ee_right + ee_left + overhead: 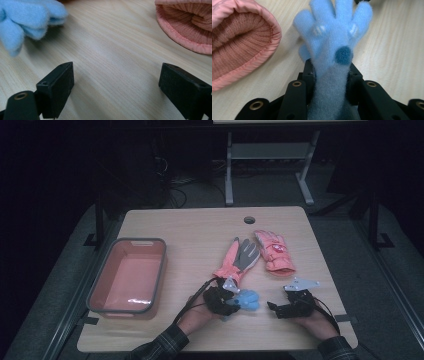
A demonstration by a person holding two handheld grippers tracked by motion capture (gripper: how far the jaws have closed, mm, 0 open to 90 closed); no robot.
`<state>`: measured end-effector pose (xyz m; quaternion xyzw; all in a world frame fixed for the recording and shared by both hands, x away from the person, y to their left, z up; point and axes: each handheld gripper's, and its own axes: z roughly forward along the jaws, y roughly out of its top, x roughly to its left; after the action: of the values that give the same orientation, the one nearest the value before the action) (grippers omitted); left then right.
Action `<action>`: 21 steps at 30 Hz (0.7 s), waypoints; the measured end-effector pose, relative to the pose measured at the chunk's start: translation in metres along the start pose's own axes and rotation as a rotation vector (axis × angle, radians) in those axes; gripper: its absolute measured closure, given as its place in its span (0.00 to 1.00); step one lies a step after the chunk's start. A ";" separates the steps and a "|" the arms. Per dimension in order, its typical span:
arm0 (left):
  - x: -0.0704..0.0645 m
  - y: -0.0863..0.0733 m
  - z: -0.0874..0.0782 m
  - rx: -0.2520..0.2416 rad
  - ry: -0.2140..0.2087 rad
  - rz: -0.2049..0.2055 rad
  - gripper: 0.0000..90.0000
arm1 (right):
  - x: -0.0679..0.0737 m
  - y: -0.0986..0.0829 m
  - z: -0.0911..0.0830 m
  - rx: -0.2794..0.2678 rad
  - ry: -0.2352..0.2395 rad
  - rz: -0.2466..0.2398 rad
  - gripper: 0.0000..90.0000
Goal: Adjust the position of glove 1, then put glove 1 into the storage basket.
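A fluffy light-blue glove (334, 37) (247, 300) (22, 20) lies at the table's front middle, and my left gripper (227, 302) (331, 75) is shut on its cuff end, its fingers pointing away from the jaws. A pink ski glove with a grey palm (239, 259) lies just beyond; its knit cuff opening (239, 42) is left of the blue glove. A second pink glove (274, 251) (190, 27) lies palm down to the right. My right gripper (272, 309) (117, 85) rests open over bare wood, pointing toward the blue glove.
A pink bin with a grey rim (160, 275) stands empty on the left of the wooden table (200, 230). A round cable hole (249, 220) is near the far edge. A desk frame (270, 165) stands on the floor beyond.
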<state>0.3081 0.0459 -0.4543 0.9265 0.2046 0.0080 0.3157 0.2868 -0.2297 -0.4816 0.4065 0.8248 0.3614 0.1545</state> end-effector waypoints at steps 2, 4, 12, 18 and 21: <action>0.000 0.001 -0.002 -0.006 -0.001 -0.005 0.76 | 0.000 0.000 0.000 0.000 0.000 0.001 0.14; 0.001 0.002 -0.006 -0.016 -0.006 -0.004 0.77 | 0.000 0.000 0.000 -0.001 0.000 0.001 0.14; 0.004 0.007 -0.023 -0.042 -0.020 -0.015 0.77 | 0.000 0.000 0.000 -0.001 0.000 0.000 0.14; 0.012 0.008 -0.037 -0.064 -0.022 -0.046 0.77 | 0.000 0.000 0.000 -0.001 0.001 0.000 0.14; 0.018 0.008 -0.048 -0.062 -0.007 -0.050 0.77 | 0.000 0.000 0.000 0.000 0.004 -0.005 0.14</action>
<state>0.3202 0.0751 -0.4135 0.9108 0.2262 0.0034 0.3453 0.2866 -0.2299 -0.4816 0.4035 0.8261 0.3619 0.1541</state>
